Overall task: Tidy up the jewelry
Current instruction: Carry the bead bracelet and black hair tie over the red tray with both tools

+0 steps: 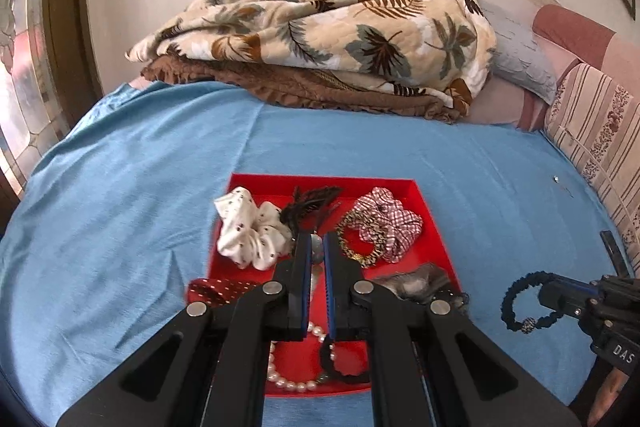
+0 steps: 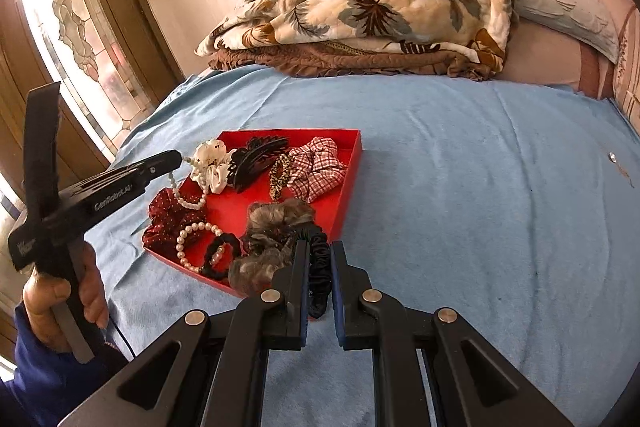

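A red tray lies on the blue bedsheet and holds scrunchies, a black claw clip, a pearl bracelet and a black hair tie. My left gripper is shut on a pearl-and-grey bead necklace, which hangs from it above the tray. My right gripper is shut on a dark navy braided bracelet and holds it off the tray's right side; in the right wrist view the bracelet shows between the fingers.
A folded leaf-print blanket and a grey pillow lie at the bed's far end. A striped cushion runs along the right. A stained-glass window is on the left. A small silver item lies on the sheet.
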`<act>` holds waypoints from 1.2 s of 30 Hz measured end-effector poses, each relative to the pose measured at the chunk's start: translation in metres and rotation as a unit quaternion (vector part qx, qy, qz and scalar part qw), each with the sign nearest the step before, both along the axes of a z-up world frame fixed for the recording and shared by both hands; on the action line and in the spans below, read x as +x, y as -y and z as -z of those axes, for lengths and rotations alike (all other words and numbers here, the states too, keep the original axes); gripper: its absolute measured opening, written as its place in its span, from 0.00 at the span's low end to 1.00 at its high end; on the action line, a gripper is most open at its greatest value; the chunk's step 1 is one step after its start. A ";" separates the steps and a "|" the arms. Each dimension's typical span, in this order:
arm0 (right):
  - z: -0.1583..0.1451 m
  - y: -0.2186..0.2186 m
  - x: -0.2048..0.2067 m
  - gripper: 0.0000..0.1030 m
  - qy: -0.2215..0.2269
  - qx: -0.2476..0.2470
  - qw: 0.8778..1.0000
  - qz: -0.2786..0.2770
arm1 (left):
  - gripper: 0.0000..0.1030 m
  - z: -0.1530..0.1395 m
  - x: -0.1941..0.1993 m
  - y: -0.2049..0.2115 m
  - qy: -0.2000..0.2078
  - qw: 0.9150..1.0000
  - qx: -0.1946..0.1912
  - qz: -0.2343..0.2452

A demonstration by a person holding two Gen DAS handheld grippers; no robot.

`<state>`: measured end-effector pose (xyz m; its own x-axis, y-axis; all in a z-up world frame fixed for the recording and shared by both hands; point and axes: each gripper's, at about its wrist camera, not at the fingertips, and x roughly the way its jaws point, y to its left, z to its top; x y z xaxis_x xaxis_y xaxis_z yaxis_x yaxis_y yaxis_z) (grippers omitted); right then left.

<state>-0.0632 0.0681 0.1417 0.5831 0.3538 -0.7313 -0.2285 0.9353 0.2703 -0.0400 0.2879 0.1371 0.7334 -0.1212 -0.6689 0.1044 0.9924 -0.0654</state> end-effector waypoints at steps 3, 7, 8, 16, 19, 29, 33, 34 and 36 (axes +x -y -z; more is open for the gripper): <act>0.000 -0.012 0.007 0.11 -0.005 0.004 1.000 -0.005 | 0.06 -0.003 -0.003 -0.004 0.009 1.000 0.007 -0.006; -0.004 -0.029 0.009 0.11 -0.002 0.001 1.000 -0.018 | 0.06 -0.003 -0.005 -0.009 0.011 1.000 0.005 -0.010; -0.006 -0.033 0.008 0.11 0.001 -0.001 1.000 -0.023 | 0.06 -0.003 -0.005 -0.011 0.009 1.000 0.001 -0.011; -0.015 -0.049 0.006 0.11 0.009 -0.017 0.999 -0.038 | 0.06 -0.004 -0.009 -0.011 0.011 1.000 -0.010 -0.007; -0.016 -0.049 0.006 0.11 0.008 -0.017 0.999 -0.034 | 0.06 -0.006 -0.010 -0.009 0.014 1.000 -0.013 -0.004; -0.015 -0.048 0.011 0.11 0.006 -0.025 0.999 -0.028 | 0.06 -0.010 -0.007 -0.014 0.007 0.998 -0.059 0.014; -0.015 -0.049 0.015 0.11 0.006 -0.023 0.999 -0.027 | 0.06 -0.011 -0.006 -0.018 0.007 0.997 -0.069 0.014; -0.015 -0.049 0.016 0.11 0.006 -0.022 0.999 -0.027 | 0.06 -0.011 -0.006 -0.021 0.007 0.997 -0.073 0.013; -0.016 -0.051 0.019 0.11 0.007 -0.020 0.999 -0.029 | 0.06 -0.012 -0.004 -0.025 0.006 0.997 -0.079 0.009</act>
